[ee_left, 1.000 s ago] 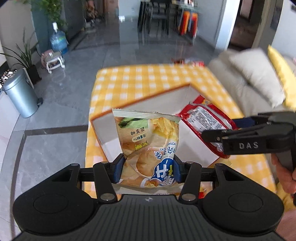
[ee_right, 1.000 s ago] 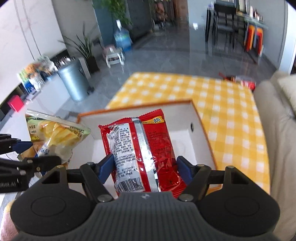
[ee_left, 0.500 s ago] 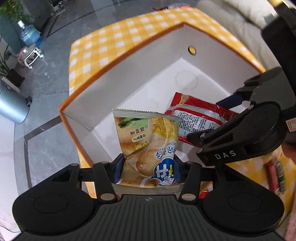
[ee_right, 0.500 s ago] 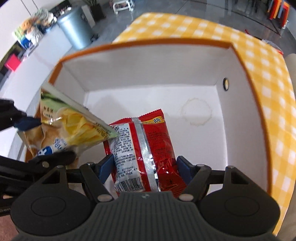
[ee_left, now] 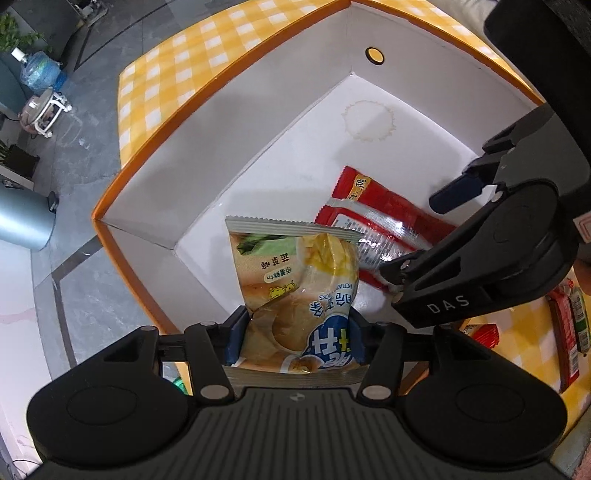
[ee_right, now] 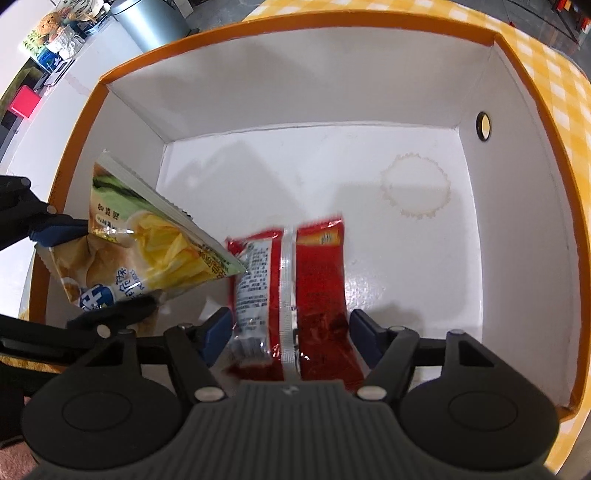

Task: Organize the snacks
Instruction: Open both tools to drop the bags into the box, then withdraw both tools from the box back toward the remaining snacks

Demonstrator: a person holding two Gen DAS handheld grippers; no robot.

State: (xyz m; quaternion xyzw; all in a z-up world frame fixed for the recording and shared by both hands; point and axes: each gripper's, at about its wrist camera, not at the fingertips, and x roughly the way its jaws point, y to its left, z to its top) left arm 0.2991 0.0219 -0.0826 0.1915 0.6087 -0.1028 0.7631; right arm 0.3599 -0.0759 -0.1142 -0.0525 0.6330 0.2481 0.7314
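A white box with an orange rim [ee_left: 162, 147] [ee_right: 258, 26] stands on the yellow checked table. My left gripper [ee_left: 295, 336] is shut on a yellow potato chip bag [ee_left: 299, 291] [ee_right: 147, 254] and holds it inside the box at its near left. My right gripper [ee_right: 290, 332] [ee_left: 432, 240] has its jaws spread, with a gap beside each pad. The red snack packet [ee_right: 295, 284] [ee_left: 384, 225] lies between them, down in the box and blurred.
More red and green snack packets [ee_left: 569, 332] lie on the yellow checked cloth [ee_left: 177, 66] to the right of the box. A grey bin [ee_left: 22, 218] [ee_right: 147, 18] and a water bottle [ee_left: 40, 70] stand on the floor.
Both grippers have dropped from above the table down into the box. The right gripper's jaws have spread and let go of the red packet. The left still holds the chip bag.
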